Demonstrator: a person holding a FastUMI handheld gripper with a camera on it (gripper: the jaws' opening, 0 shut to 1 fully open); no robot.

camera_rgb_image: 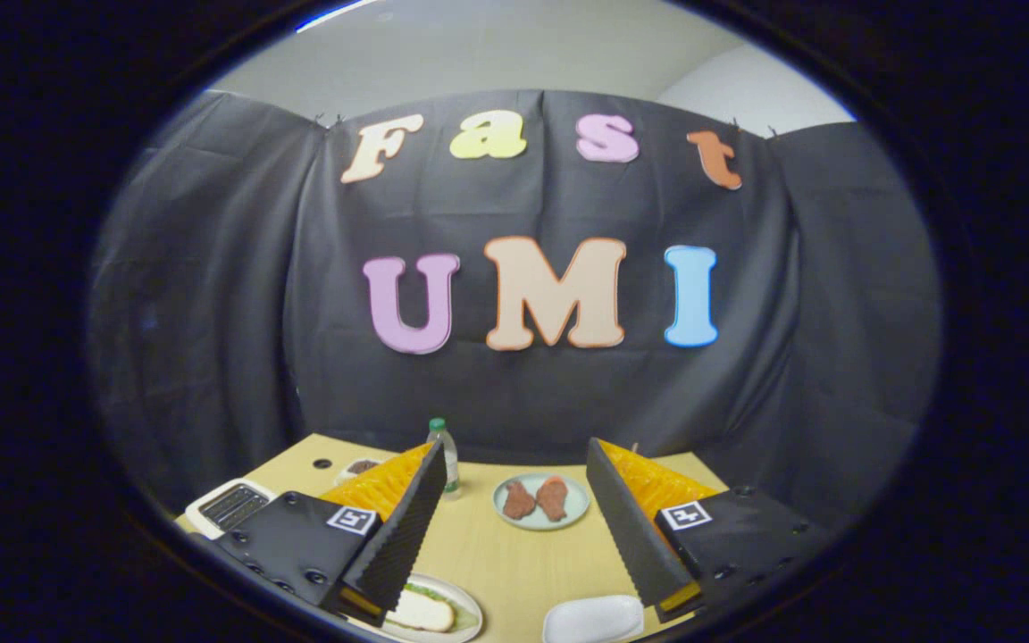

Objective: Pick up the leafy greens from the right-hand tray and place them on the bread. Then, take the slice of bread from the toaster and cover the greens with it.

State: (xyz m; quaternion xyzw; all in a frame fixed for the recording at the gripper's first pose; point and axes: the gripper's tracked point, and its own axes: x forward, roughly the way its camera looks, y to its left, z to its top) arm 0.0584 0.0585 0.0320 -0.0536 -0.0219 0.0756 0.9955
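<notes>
Two fingers of gripper (514, 527) spread wide, empty; bread (425, 613) atop greens (465, 616), plate (456, 636)

Black gripper (514, 500), jaws spread; orange-backed fingers (403, 527) with ribbed black pads, square tags, round screws on both mounts.

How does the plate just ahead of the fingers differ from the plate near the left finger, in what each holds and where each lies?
The far plate is pale green and holds two brown pieces, beyond the open gripper. The near plate is white and holds bread on leafy greens, partly hidden by the left finger. The far plate shows whole; the near plate shows in part. Both are round and rest on the table.
</notes>
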